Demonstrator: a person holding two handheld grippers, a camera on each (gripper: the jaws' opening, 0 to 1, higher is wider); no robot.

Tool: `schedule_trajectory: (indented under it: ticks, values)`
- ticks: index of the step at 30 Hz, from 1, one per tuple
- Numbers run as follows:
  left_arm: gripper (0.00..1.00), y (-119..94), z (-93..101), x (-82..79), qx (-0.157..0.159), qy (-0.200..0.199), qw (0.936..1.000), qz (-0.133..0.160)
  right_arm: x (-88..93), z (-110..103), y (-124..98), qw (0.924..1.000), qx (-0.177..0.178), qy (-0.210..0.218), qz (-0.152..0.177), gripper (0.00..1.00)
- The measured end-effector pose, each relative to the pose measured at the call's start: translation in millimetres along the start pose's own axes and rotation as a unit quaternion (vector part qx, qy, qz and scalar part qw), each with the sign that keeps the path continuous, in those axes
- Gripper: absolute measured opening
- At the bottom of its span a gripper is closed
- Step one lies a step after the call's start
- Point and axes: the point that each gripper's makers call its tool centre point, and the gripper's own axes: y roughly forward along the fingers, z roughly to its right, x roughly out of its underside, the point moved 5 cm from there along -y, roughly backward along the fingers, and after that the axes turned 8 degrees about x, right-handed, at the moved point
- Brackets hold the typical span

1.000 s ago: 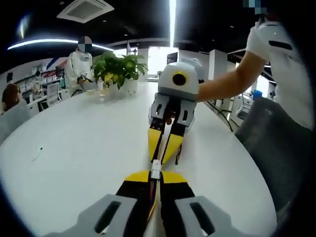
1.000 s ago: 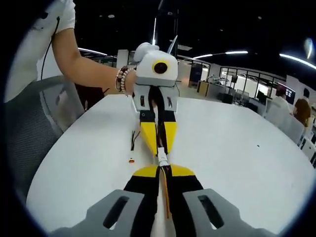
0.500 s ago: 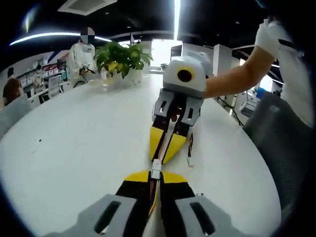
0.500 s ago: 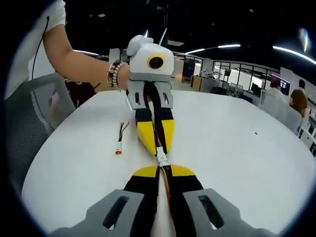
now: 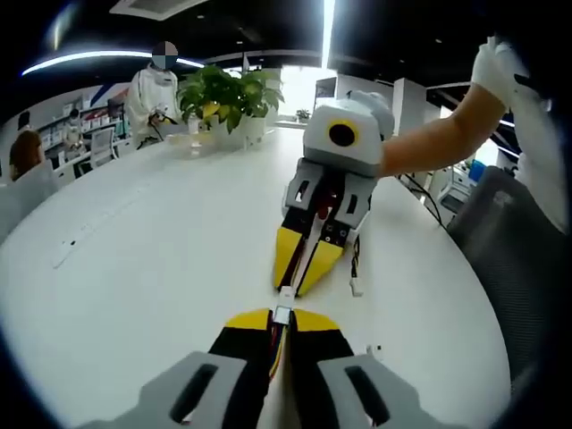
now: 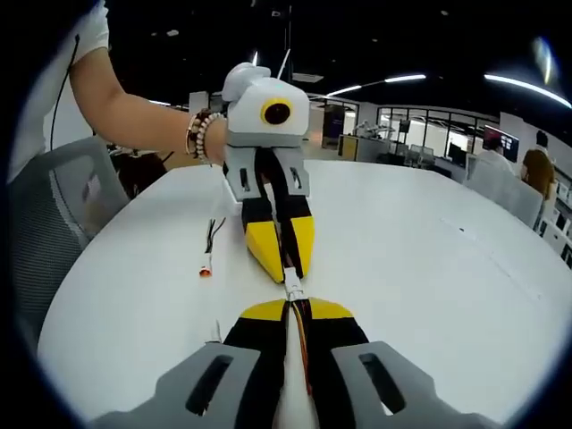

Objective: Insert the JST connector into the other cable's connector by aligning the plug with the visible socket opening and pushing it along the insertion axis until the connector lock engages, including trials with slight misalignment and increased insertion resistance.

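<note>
Left gripper view | we clamped left gripper point(image 5: 282, 323) and right gripper point(image 5: 301, 275) on mating white connectors point(image 5: 282, 308), tip-to-tip for a straight push.

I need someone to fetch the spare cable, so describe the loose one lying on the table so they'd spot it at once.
On the white table, look beside the left gripper, on the side nearer the grey chair. The loose cable lies flat there: thin dark wires ending in a small orange-red connector. Unlike the white connectors pinched between the two grippers' yellow tips, nothing holds it.
</note>
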Motion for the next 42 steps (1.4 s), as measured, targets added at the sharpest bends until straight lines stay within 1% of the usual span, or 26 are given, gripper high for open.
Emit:
schedule_trajectory:
  ticks: [3,5,6,9,14,17,19,21,24,27,29,31,34,36,42]
  values:
    - [0.02,0,0.0,0.5,-0.002,-0.005,1.0000,0.000,0.2,0,0,1.0000,0.002,-0.002,-0.002,0.05]
    - [0.02,0,1.6,4.8,-0.003,-0.009,0.9999,-0.009,-0.1,0,0,1.0000,0.003,-0.007,-0.002,0.05]
    - [0.03,1,0.7,3.8,-0.004,-0.007,1.0000,-0.004,-0.1,1,1,1.0000,0.003,-0.008,-0.002,0.05]
    - [0.03,0,0.7,4.1,-0.003,-0.004,1.0000,-0.004,0.7,2,0,1.0000,0.002,0.003,0.000,0.05]
    - [0.03,1,0.0,4.3,-0.003,-0.005,1.0000,-0.003,0.8,2,1,1.0000,0.003,0.007,0.000,0.06]
    - [0.05,2,1.9,3.6,0.001,-0.008,1.0000,-0.001,1.3,3,0,0.9995,0.007,0.032,-0.002,0.07]
    - [0.07,1,3.0,3.5,0.004,-0.011,0.9999,0.002,0.8,4,-1,0.9995,0.008,0.032,-0.001,0.07]
    - [0.08,-2,2.7,0.4,0.000,-0.014,0.9998,0.013,-0.6,4,-3,0.9992,0.007,0.039,0.003,0.07]
    - [0.08,-8,1.0,-7.9,-0.008,-0.016,0.9993,0.034,-5.2,8,-7,0.9985,0.013,0.050,0.014,0.09]
    - [0.08,-12,0.2,-14.9,-0.015,-0.010,0.9989,0.042,-7.7,11,-11,0.9985,0.022,0.047,0.016,0.09]
    - [0.08,-15,0.8,-19.3,-0.019,-0.007,0.9987,0.048,-9.8,12,-14,0.9980,0.024,0.054,0.022,0.10]
    - [0.10,-18,3.1,-22.5,-0.020,-0.004,0.9985,0.050,-11.4,10,-17,0.9980,0.025,0.054,0.023,0.11]
    - [0.11,-20,7.5,-23.9,-0.019,0.001,0.9988,0.046,-14.3,5,-21,0.9984,0.021,0.048,0.022,0.13]
    - [0.11,-22,10.6,-24.1,-0.021,0.003,0.9988,0.045,-16.3,2,-23,0.9986,0.018,0.045,0.022,0.13]
    - [0.11,-25,23.4,-22.0,-0.023,0.003,0.9988,0.043,-25.9,-9,-28,0.9985,0.011,0.037,0.037,0.13]
